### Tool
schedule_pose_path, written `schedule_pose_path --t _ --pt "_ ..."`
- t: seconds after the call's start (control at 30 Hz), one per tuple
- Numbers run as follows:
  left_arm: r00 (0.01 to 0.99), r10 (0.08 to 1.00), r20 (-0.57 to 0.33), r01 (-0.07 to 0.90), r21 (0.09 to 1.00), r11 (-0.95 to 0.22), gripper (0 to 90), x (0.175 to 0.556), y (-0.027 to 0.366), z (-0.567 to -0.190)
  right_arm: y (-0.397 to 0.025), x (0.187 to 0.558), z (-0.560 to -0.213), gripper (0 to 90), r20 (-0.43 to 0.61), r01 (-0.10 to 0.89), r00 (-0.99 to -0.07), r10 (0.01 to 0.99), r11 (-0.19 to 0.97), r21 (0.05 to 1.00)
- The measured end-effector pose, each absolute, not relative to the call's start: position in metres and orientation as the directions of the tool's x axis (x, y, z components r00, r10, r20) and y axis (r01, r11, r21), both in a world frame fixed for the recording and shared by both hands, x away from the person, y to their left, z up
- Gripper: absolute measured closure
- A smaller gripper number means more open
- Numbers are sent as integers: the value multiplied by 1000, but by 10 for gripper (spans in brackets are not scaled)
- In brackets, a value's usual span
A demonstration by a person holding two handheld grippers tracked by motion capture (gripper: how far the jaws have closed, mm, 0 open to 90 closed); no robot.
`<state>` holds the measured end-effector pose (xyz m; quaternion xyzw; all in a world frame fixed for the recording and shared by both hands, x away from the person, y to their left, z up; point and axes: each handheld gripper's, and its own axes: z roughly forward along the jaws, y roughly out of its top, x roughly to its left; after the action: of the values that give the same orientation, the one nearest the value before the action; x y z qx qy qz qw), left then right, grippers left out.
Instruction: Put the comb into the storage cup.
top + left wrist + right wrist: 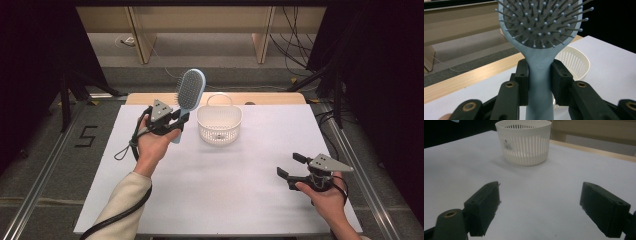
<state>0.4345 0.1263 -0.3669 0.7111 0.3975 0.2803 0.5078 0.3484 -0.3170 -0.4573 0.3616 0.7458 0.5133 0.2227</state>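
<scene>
A white sheet covers the tabletop (225,190), whose pale wooden edge (270,98) shows along the far side. Grey carpet floor (45,150) surrounds it, crossed by metal rails (40,175) on both sides, and a black figure "5" (86,136) is marked on the floor at left. Beyond stands light wooden furniture (142,35) with upright panels. Black curtains (35,60) hang on either side, and cables (295,55) trail down at the far right.

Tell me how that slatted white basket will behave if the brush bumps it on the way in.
The white basket looks like thin slatted plastic and seems empty, so it is probably light and would likely slide on the smooth table. Its wide round base suggests sliding rather than tipping. The hairbrush looks rigid in the left claw.
</scene>
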Motion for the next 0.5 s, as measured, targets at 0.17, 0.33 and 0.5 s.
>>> schedule_pose_path --t 0.17,0.33,0.5 --pt "532 847 -3 278 945 -170 696 435 124 -366 -317 348 -457 171 39 311 -639 768 211 927" --pt "532 847 -7 279 945 -168 696 436 122 -366 -317 348 -457 171 42 311 -638 769 208 927" --pt "536 844 -5 278 945 -171 696 437 120 -365 -317 348 -457 171 43 310 -639 768 206 928"
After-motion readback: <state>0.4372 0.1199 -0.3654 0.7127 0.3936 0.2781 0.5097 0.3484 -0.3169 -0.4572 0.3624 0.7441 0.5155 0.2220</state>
